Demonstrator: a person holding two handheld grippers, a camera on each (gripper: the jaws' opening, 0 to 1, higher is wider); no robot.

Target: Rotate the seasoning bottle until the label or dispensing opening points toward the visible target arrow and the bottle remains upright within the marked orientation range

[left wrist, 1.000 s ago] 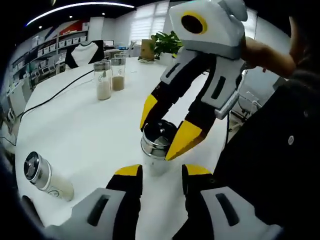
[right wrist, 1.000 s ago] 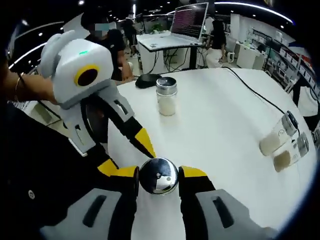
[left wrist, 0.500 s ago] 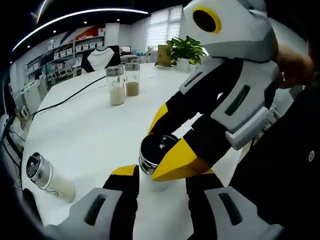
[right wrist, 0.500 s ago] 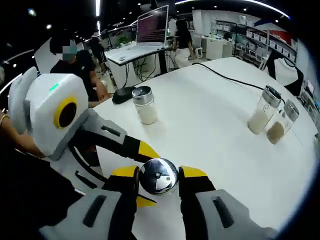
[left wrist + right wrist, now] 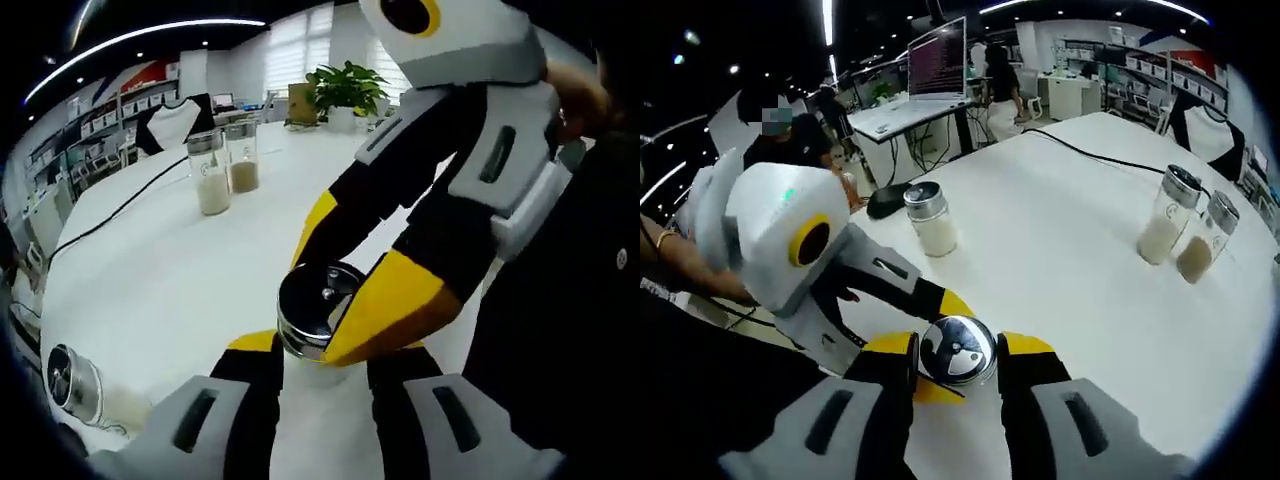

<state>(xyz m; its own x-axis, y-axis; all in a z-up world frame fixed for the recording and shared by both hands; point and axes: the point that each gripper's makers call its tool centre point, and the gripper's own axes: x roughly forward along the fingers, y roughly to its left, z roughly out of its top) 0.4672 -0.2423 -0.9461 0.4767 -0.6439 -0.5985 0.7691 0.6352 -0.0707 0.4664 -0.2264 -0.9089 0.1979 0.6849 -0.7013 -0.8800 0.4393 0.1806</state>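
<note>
Glass seasoning bottle with chrome lid (image 5: 318, 312) (image 5: 957, 350), frame centre: right gripper (image 5: 956, 352) clamps the lid, left gripper (image 5: 322, 352) clamps the body. Twist gently, keeping it vertical.

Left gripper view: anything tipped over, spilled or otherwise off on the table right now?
One thing: a spare shaker lies on its side near the table's edge, low on the left, while the two jars further back stand upright. No spill visible. The seasoning bottle stands upright, with the right gripper shut on its cap.
</note>
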